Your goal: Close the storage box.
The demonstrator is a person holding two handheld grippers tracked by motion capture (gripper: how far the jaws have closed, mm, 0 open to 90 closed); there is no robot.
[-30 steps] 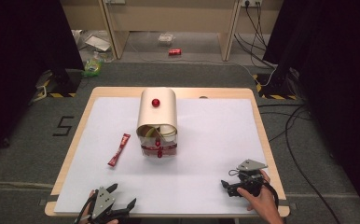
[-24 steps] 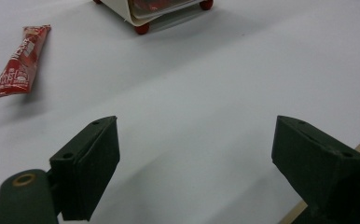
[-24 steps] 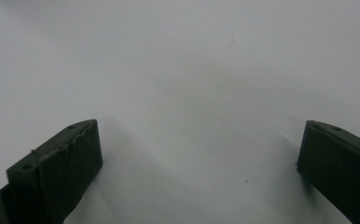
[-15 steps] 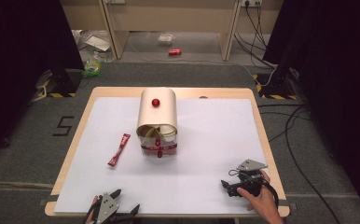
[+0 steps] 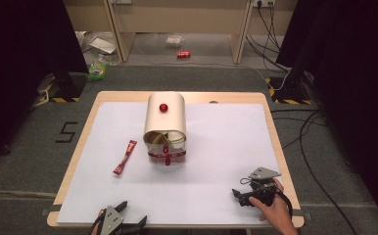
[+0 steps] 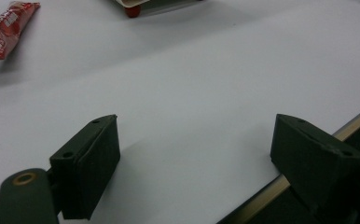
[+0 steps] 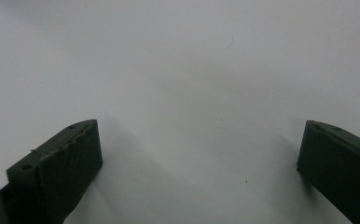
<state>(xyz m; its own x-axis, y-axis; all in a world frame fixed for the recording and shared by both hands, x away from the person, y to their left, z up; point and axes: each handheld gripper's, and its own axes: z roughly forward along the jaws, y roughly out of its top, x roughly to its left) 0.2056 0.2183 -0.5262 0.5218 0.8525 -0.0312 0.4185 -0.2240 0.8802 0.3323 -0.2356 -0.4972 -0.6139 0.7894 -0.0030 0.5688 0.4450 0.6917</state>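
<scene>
Here, red packet (image 5: 125,157) ahead of left tool (image 5: 128,224) (the nearer one), long axis running away; both tools wide open, holding nothing; right tool (image 5: 239,195) farther off.

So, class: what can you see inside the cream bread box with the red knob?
Through the open front of the cream bread box, something pale and yellow-green shows, too small to identify. A red tray sits at its mouth. The rolled-up cover hides everything deeper inside.

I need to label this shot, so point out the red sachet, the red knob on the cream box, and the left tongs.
red sachet (image 5: 125,157): high view, middle of the packet.
red knob (image 5: 163,107): high view, its round top.
left tongs (image 6: 194,158): left gripper view, midway between the open fingertips.
</scene>
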